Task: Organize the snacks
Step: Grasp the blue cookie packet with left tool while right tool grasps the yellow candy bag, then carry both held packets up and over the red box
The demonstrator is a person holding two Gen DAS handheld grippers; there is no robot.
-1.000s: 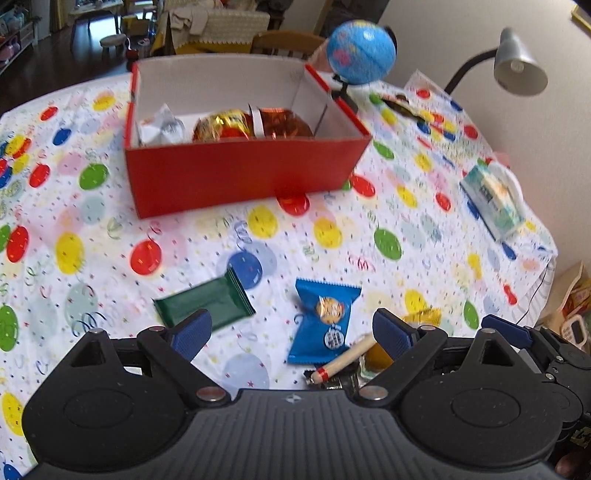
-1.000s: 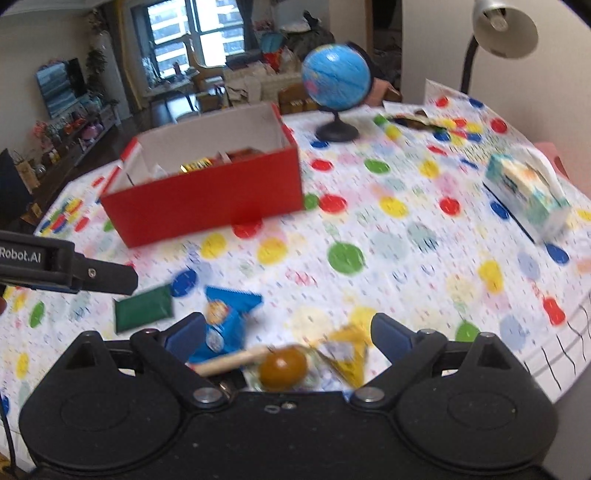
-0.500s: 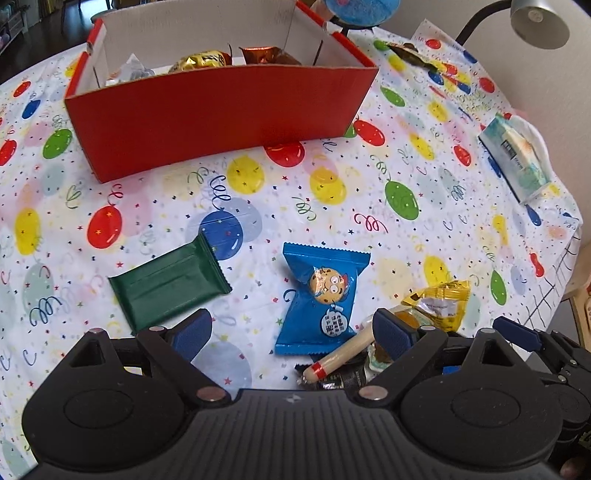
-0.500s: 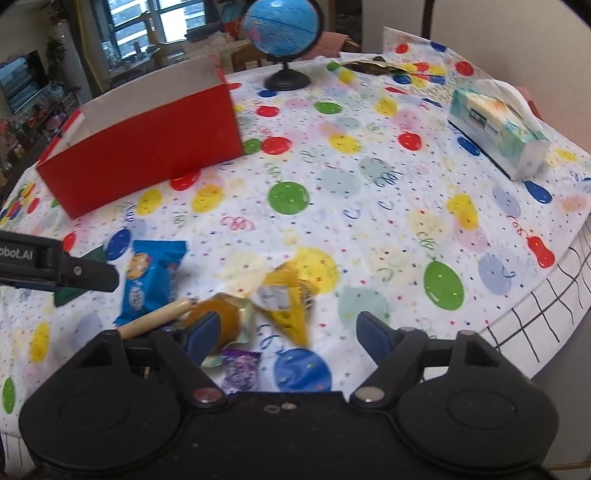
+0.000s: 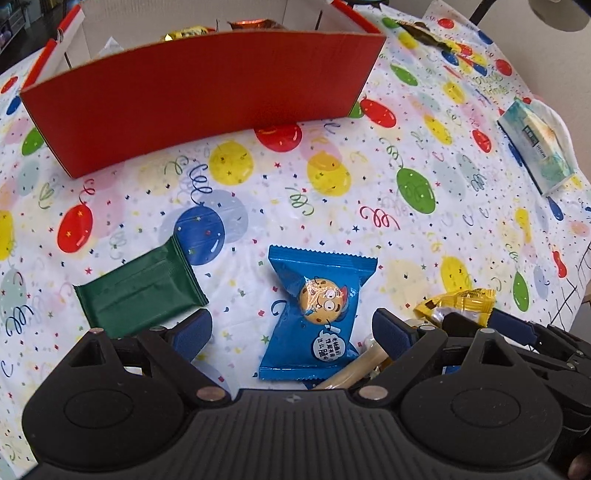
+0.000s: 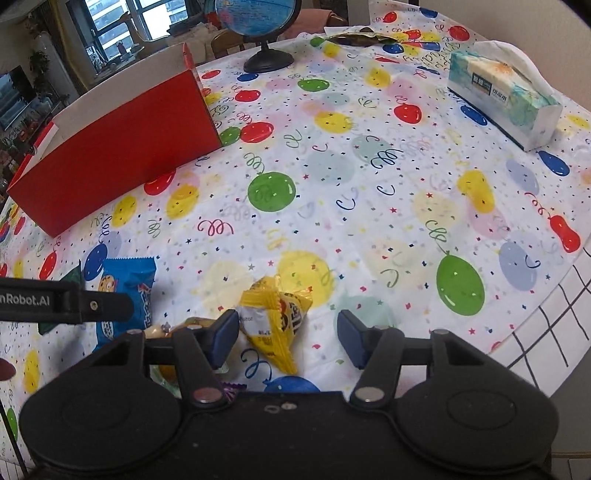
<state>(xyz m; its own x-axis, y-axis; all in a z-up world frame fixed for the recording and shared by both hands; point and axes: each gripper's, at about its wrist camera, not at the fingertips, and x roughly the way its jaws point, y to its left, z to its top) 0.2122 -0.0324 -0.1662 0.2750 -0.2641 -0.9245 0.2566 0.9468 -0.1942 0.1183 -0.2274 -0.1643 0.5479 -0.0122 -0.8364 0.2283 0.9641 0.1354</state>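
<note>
Left hand-held gripper (image 5: 291,330) hangs over the desk (image 5: 369,192) with jaws wide and released — nothing pinched. The blue cookie packet (image 5: 317,314) lies flat on the balloon cloth between its 2 fingers, not touched by either pad. The green packet (image 5: 140,291) sits just beside the left finger, flat on the cloth. A pale stick snack (image 5: 351,371) pokes out from under the blue packet's lower right corner.

Right hand-held gripper (image 6: 284,338) is closing — the yellow packet (image 6: 275,325) is between its fingers, left pad at or just beside the packet edge, right pad well apart from it. Not clenched on it. An orange-brown candy (image 6: 168,371) lies partly hidden behind the left finger.

Red box (image 5: 192,92) stands at the far side of the desk, well apart from the loose snacks; a few wrapped pieces show above its rim. Tissue pack (image 6: 506,92) at the right edge, globe (image 6: 258,22) behind.
</note>
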